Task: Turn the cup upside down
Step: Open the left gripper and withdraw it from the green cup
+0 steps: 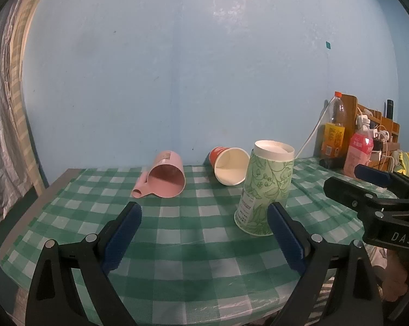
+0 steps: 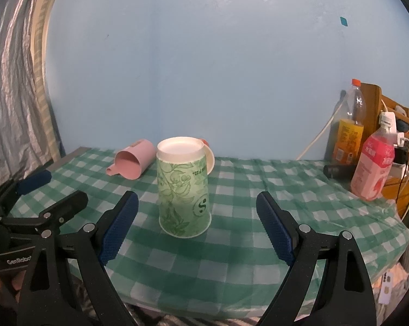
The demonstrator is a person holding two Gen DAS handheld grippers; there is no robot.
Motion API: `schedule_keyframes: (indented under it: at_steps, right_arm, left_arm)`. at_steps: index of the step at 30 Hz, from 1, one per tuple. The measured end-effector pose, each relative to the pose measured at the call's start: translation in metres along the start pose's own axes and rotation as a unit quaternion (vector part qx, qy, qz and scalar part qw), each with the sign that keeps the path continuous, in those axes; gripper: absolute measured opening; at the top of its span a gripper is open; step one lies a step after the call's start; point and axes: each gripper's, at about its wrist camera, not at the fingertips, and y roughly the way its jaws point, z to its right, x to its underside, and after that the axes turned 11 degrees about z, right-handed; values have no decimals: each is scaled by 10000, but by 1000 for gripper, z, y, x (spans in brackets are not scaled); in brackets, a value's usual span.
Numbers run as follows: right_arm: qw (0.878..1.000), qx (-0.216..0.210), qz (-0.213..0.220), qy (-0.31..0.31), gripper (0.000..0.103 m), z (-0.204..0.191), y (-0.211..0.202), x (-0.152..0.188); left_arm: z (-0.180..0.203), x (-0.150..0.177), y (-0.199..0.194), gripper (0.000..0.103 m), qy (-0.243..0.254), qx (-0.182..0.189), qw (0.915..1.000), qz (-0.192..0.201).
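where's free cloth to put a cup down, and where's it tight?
Free: the front of the tablecloth between the green cup and the near edge, and the stretch right of that cup up to the pink bottle. Tight: the back, where the pink mug and orange cup lie, and the right corner with the bottles.

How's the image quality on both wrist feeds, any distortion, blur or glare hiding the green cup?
Left wrist view: strong fisheye bowing at the table edge, dim bluish light, the green cup sharp but partly behind the left gripper finger. Right wrist view: same curvature and dark corners, the cup clear between the open right gripper fingers, soft shadow at its base, no glare.
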Motion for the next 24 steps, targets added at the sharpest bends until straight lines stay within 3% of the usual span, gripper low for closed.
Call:
schedule_keyframes:
  at_steps: [24]
  right_arm:
    - [10000,3,-36,-13,88,-3,0,1]
  left_arm:
    - [2,2,2,95,94,-116,9998,-117]
